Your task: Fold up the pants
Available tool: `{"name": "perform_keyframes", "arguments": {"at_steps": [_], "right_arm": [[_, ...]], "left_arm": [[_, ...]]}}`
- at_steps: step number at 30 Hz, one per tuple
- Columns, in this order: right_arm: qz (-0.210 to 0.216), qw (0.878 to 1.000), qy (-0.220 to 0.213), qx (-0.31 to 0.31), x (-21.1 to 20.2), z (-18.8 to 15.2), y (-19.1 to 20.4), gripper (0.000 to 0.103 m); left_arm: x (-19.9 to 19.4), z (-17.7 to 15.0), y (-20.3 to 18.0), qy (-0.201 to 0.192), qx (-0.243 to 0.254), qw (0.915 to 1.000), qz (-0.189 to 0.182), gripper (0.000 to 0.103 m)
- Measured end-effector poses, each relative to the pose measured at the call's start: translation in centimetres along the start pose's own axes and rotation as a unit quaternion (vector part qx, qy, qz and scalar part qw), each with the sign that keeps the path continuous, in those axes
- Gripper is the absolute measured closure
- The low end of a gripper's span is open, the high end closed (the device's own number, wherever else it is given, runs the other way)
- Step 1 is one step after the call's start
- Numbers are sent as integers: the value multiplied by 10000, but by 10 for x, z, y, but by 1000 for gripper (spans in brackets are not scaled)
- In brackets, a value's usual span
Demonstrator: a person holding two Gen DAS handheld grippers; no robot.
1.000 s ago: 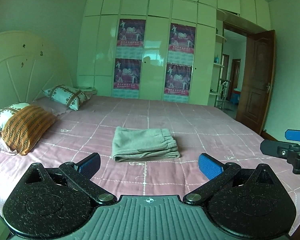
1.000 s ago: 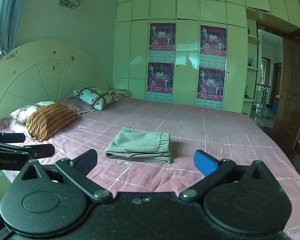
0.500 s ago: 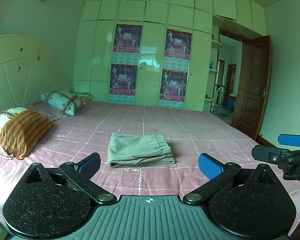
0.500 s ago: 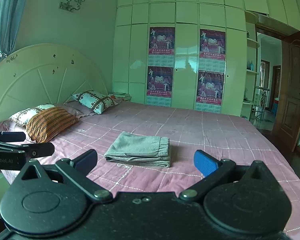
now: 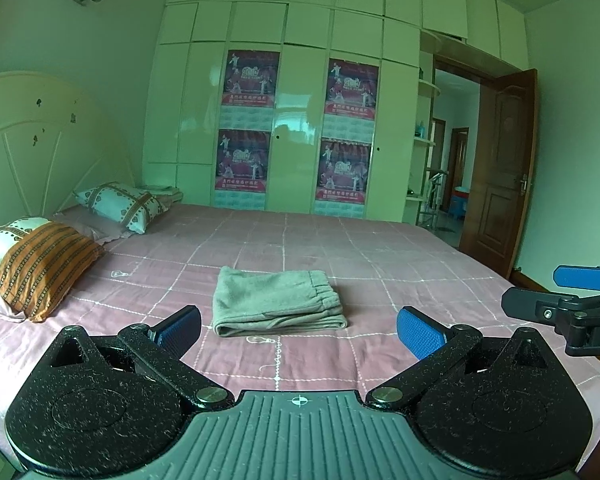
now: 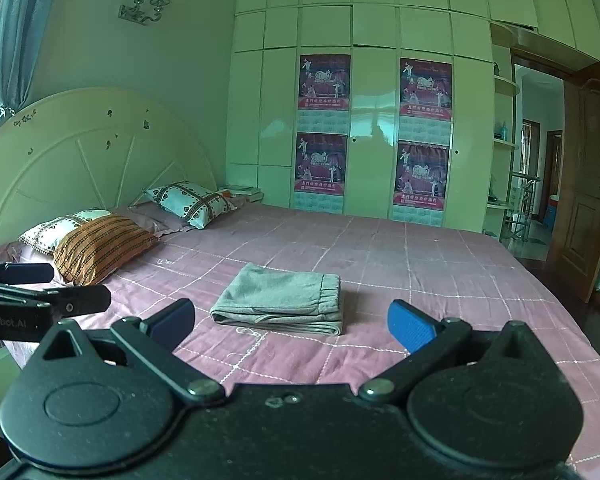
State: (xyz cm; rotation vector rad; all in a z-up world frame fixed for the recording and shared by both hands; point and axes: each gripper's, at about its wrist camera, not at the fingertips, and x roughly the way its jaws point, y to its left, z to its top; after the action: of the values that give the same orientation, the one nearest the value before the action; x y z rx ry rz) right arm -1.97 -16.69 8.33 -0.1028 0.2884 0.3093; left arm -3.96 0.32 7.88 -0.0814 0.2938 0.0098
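A: Both grippers are pulling back and tilting up since a second ago; more wall is showing now, the bed sitting lower in view.

B: Claws?

A: Left gripper [image 5: 299,327] is hanging wide apart, gripping nothing. Right gripper [image 6: 291,323] likewise, spread and empty.

B: Pants?

A: Pants [image 5: 278,301] are lying as a compact grey rectangle mid-bed [image 5: 400,264], waistband to the right, well clear of both claws. Folding is looking finished; nothing obvious remaining.

B: Room?

A: Bedspread is lying open all around the bundle. Pillows [image 5: 40,264] are sitting far left, wardrobe [image 5: 300,128] beyond.
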Motion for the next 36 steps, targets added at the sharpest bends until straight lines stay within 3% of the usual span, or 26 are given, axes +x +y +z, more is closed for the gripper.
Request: {"name": "perform_keyframes", "arguments": {"at_steps": [36], "right_arm": [[-16, 10000, -20, -15, -2, 3, 1, 6]], "left_arm": [[-2, -2, -5, -29, 26, 10000, -36, 0]]}}
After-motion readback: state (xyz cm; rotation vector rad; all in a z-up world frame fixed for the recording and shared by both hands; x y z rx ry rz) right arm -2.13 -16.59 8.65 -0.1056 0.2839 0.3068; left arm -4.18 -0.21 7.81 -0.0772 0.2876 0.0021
